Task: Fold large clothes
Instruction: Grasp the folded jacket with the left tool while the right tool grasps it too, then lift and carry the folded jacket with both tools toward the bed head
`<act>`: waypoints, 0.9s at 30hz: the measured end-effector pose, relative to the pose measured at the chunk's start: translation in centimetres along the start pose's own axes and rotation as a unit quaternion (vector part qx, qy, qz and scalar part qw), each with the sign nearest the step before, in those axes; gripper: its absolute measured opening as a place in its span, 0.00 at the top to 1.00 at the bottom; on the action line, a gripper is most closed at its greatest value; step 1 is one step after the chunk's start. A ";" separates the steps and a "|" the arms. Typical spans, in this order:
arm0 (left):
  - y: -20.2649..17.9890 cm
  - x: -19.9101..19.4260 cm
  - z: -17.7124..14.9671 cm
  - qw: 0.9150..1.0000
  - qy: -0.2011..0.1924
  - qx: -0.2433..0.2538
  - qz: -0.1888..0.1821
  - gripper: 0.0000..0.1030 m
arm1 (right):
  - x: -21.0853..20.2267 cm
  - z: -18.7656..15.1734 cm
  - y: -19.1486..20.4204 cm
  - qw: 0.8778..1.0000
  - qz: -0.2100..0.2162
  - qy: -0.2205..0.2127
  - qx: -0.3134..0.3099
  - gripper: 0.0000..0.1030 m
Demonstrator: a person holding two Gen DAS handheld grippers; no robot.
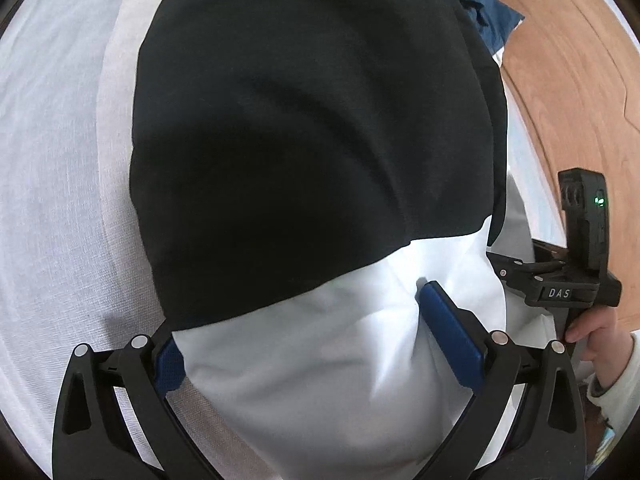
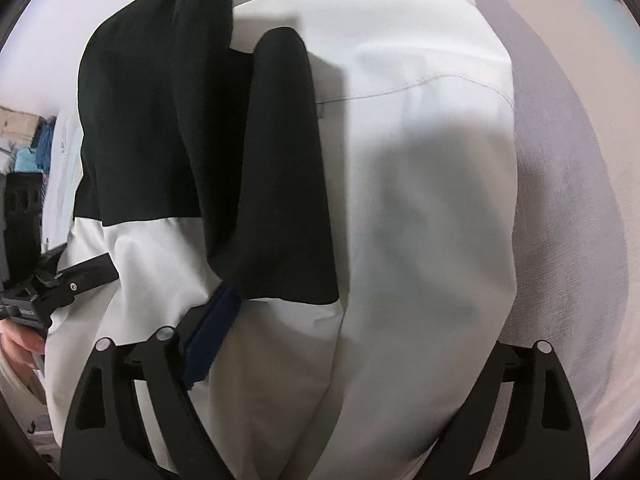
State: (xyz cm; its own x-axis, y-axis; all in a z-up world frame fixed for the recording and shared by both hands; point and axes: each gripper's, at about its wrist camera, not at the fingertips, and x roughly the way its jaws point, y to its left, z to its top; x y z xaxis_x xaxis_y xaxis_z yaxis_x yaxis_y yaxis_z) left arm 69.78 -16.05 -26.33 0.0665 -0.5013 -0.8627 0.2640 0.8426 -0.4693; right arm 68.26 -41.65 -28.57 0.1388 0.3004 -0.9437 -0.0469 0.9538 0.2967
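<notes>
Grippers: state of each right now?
Left gripper: jaws wide, white part of the garment bunched between them; grip cannot be told.
Right gripper: jaws wide, garment draped over them; one finger hidden, grip cannot be told.

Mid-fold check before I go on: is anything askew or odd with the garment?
Nothing looks damaged. The black-and-white jacket lies bunched rather than flat: a black sleeve is draped loosely across the white panel, and fabric bulges up between the fingers of the left gripper and the right gripper.
</notes>
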 end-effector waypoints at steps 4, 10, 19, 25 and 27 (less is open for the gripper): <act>-0.9 -0.4 0.0 1.000 -0.005 0.018 0.022 0.10 | -0.4 0.3 1.1 1.000 0.008 -0.001 -0.028 0.56; -1.4 -1.7 -0.1 0.999 -0.008 0.026 0.023 0.31 | -1.3 0.0 1.9 1.000 0.001 -0.008 -0.015 0.78; -4.0 -3.4 -0.3 0.997 -0.021 0.061 0.050 0.44 | -4.1 -1.7 3.2 0.997 -0.037 -0.055 -0.043 0.90; -5.5 -4.8 -0.9 0.994 -0.034 0.080 0.059 0.48 | -4.9 -2.7 5.9 0.993 -0.056 -0.078 -0.068 0.91; -5.9 -5.1 -0.9 0.994 -0.036 0.083 0.063 0.49 | -4.8 -3.5 7.0 0.992 -0.055 -0.083 -0.073 0.91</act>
State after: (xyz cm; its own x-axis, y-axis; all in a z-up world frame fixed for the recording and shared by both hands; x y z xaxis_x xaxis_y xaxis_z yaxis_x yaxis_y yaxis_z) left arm 67.00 -18.33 -19.31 0.1763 -0.4125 -0.8937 0.4045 0.8581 -0.3163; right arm 63.79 -36.37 -22.51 0.3119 0.2016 -0.9285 -0.1641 0.9740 0.1564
